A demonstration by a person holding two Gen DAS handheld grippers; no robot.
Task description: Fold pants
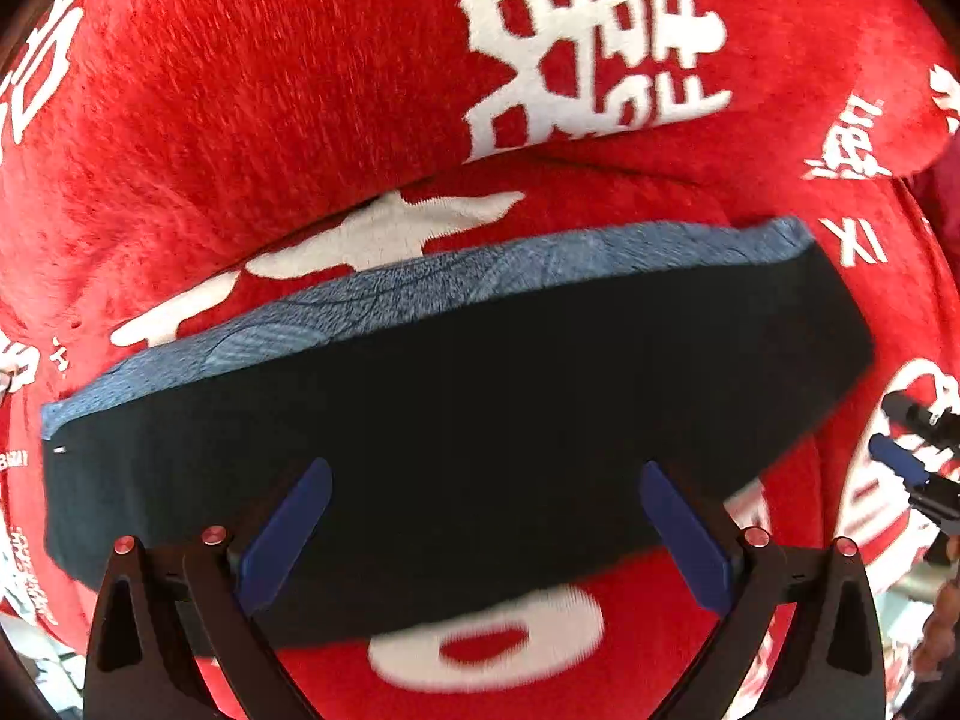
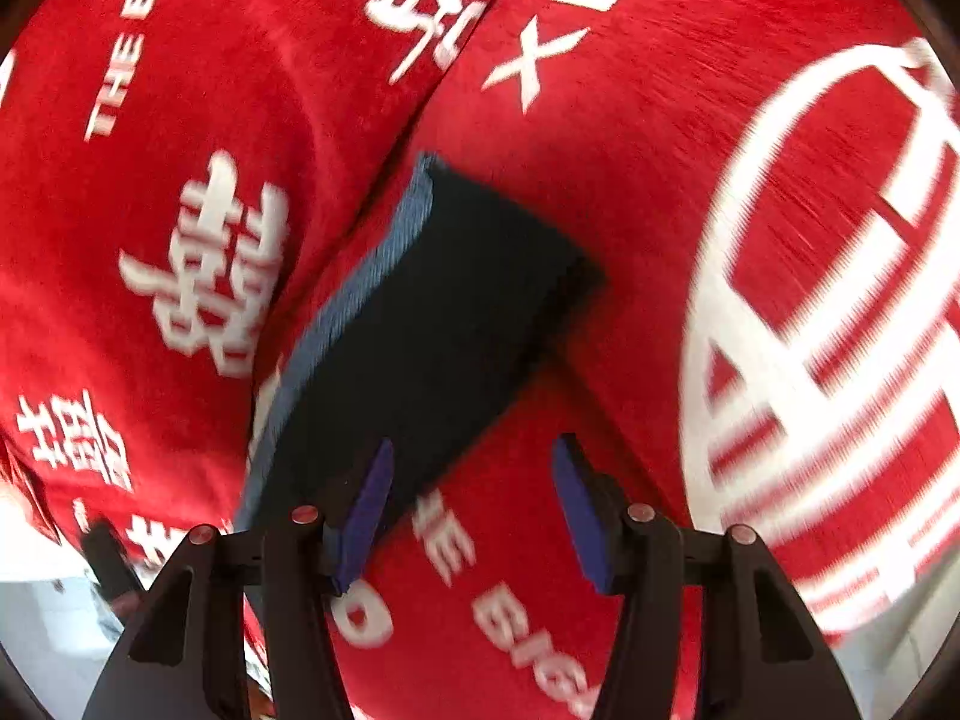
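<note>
The pants [image 1: 456,396] lie folded into a compact dark navy bundle with a lighter blue denim edge along the far side, on a red blanket [image 1: 270,90]. My left gripper [image 1: 486,474] is open just above the bundle's near side, holding nothing. In the right wrist view the same bundle [image 2: 432,324] runs diagonally up from the lower left. My right gripper [image 2: 474,456] is open beside its near end, its left pad over the fabric, empty. The right gripper also shows at the left wrist view's right edge [image 1: 912,450].
The red plush blanket [image 2: 600,180] with white characters and lettering covers the surface and has a raised fold behind the pants [image 1: 360,138]. A pale floor or table edge shows at the lower corners [image 2: 48,630].
</note>
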